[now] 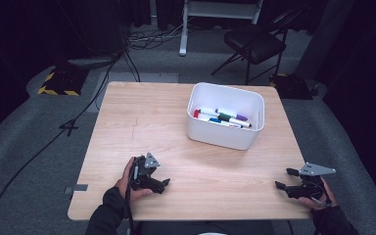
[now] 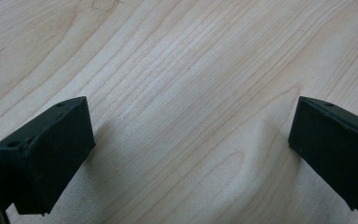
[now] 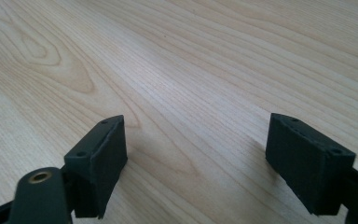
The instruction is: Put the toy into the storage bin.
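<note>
Claw jaws are spread wide and empty on both the left claw [image 1: 164, 184] and right claw [image 1: 286, 179], low over the worktop [image 1: 142, 122]. Markers [image 1: 221, 118] lie in the white bin [image 1: 225, 137] (well apart), so a high approach over its rim is advised.

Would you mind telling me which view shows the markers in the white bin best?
The high view: the markers lie in the white bin, colours visible. Both gripper views face bare wooden tabletop between open fingers.

my high view looked down and forward over the whole table [image 1: 142, 122]; both gripper views sat close above its bare wood, their shared ground.
</note>
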### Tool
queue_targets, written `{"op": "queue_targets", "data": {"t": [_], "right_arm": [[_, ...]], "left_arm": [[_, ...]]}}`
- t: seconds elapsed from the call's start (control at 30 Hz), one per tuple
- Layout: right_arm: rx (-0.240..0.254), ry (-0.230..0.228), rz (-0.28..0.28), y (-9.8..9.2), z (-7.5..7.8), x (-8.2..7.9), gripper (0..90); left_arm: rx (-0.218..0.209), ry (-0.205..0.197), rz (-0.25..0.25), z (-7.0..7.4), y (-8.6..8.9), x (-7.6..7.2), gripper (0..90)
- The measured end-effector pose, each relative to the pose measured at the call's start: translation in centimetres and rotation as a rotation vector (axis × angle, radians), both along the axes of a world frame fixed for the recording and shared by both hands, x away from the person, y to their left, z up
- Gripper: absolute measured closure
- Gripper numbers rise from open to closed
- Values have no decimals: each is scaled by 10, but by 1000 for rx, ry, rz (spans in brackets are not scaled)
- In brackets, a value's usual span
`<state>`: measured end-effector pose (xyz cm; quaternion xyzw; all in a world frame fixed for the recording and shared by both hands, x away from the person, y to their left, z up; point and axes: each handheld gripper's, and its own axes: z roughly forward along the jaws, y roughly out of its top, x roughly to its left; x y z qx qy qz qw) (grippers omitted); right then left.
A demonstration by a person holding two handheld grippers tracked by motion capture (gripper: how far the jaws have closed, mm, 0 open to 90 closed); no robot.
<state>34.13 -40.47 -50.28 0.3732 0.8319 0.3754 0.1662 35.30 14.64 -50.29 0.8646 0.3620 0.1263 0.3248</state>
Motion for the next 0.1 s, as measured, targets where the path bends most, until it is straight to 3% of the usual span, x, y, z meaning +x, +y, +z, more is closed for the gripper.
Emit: {"op": "queue_targets", "data": {"t": [0.1], "right_arm": [[-2, -1, 3, 0, 0, 0, 206]], "left_arm": [[0, 0, 0, 0, 0, 0, 2]]}}
